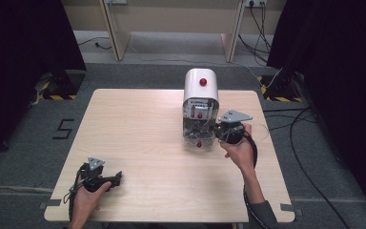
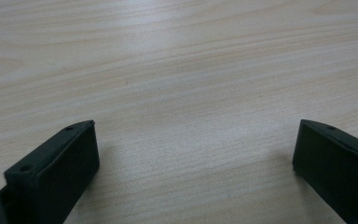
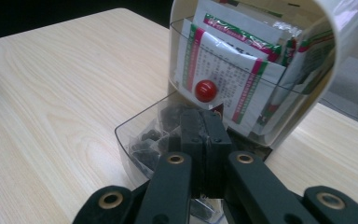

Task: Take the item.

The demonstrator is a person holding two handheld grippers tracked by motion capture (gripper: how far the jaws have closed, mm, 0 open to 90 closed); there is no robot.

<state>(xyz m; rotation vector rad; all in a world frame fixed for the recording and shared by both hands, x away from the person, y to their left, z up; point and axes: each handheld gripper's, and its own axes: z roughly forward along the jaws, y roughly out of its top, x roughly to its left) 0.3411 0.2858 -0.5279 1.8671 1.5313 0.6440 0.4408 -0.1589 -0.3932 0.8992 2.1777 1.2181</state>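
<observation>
A white dome-topped box (image 1: 200, 83) with red knobs stands at the back middle of the table; its body (image 3: 324, 42) also rises in the right gripper view. Its upper clear drawer (image 3: 279, 100) holds printed sachets (image 3: 223, 65) behind a red knob (image 3: 205, 90). The lower clear drawer (image 3: 123, 135) is pulled out and holds dark packets (image 3: 144, 142). My right gripper (image 3: 204, 116) is shut, jaws pressed together, reaching into this open drawer; I cannot tell whether anything thin is between them. It sits at the box's right front (image 1: 218, 128). My left gripper (image 2: 196, 140) is open above bare wood, near the front left (image 1: 116, 179).
The light wooden table (image 1: 143, 138) has wide free room left of the box and across its middle. Cables (image 1: 300, 143) lie on the grey floor to the right. Dark curtains hang at both sides, and wooden furniture legs (image 1: 116, 33) stand beyond the table.
</observation>
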